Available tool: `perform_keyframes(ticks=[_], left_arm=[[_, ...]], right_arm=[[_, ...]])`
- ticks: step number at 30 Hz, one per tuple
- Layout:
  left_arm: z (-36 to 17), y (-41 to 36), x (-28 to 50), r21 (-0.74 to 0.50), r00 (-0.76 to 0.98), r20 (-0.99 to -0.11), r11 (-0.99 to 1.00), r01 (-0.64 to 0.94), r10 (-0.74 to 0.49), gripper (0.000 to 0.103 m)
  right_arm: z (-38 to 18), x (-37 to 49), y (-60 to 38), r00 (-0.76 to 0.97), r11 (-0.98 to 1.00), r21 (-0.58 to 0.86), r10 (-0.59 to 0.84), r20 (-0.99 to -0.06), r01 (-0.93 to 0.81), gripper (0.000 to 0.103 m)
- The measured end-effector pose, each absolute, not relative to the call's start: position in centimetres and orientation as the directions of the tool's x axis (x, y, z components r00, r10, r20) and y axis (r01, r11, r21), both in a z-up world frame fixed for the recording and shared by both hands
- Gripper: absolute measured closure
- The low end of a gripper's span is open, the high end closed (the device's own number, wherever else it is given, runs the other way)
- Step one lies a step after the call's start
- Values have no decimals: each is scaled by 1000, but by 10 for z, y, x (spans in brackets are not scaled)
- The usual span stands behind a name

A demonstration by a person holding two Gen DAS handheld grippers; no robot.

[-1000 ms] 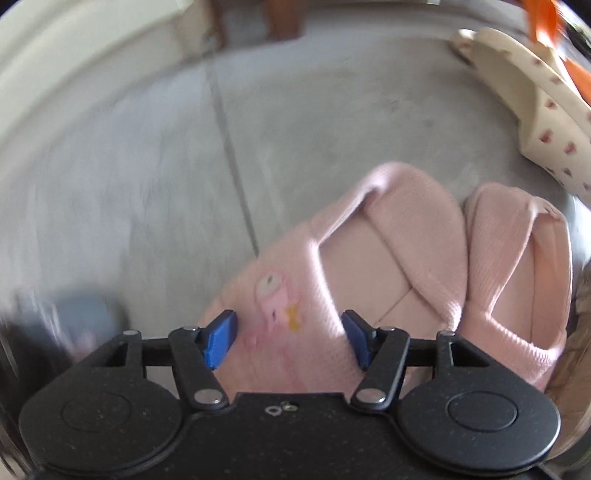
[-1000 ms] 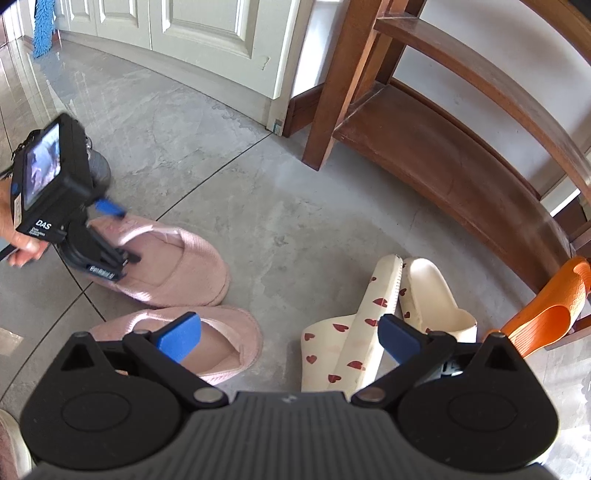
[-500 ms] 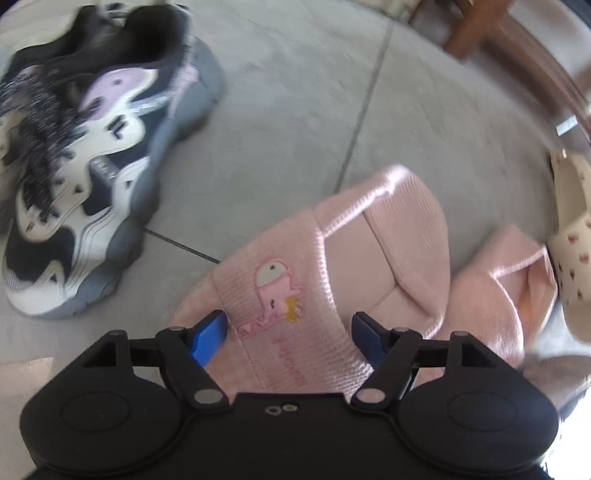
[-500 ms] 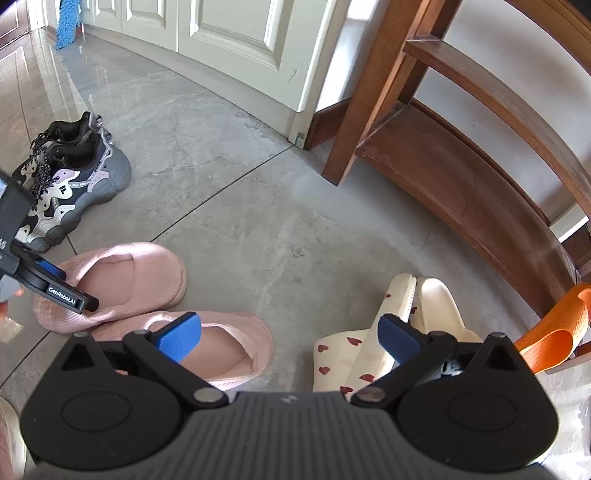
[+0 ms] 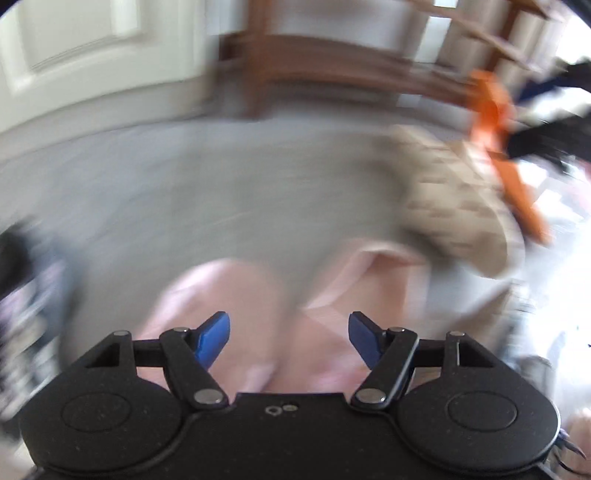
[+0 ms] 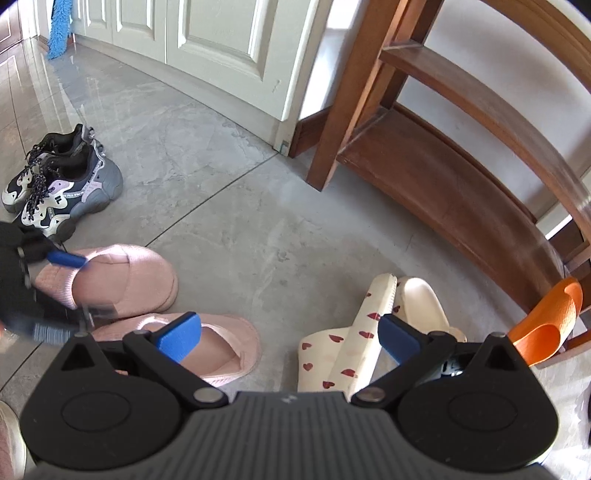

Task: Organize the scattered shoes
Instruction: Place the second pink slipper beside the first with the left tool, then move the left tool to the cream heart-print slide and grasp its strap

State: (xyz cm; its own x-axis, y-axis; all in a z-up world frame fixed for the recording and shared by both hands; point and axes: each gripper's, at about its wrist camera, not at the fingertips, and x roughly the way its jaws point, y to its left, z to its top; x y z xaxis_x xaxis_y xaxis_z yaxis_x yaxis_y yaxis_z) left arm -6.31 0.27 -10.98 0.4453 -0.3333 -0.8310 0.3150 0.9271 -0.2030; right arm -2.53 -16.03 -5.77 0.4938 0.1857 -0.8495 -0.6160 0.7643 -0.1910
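My left gripper (image 5: 289,338) hangs just above the pink slippers (image 6: 122,280), its view badly smeared. Its blue fingers (image 5: 212,336) stand well apart with nothing pinched; pink fabric fills the gap below them, and I cannot tell whether either pad touches it. From the right wrist I see that gripper at the left edge, one blue fingertip over the heel of the far pink slipper.

My right gripper (image 6: 290,336) is also spread wide and empty, held above the floor (image 6: 258,229) between the near pink slipper (image 6: 218,347) and the heart slides (image 6: 354,343).

The shoes lie like this. The two pink slippers sit side by side on the grey tiles at lower left, toes pointing right, edges nearly touching. The cream slides with red hearts are to their right; one stands tilted on its edge and leans against the other, which lies flat. An orange slide (image 6: 546,325) leans at the far right against the end of the wooden rack (image 6: 443,184), whose lowest shelf is bare where I can see it. A pair of black, white and grey sneakers (image 6: 62,184) stands together at the left, well apart from the rack. White doors (image 6: 207,48) close the back, with a blue duster (image 6: 61,29) against them.
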Motion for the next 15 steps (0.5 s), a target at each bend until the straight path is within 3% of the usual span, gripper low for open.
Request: perform_keyframes(ticks=[2,8,13,15], left_arm=[[-123,-14,-55,-289,393,-830,908,304,-396,34],[-152,4,-50,-235,315,-914,966,103,-256,47],[-158,36,-78,-9,319,-947,999,51,-25,51],[-160,43,-81,18,340,-940,998,65,-5,50]], right_arm=[[-57,-29,-158,498,753,-200,190,-846,-626,0],[-52,-35,-162,502,741,-205,199,-842,-639,0],[-56,-28,-164,481,755,-176,204,-853,-632,0],[-57,-29,-161,479,749,-173,213,-851,-639,0]])
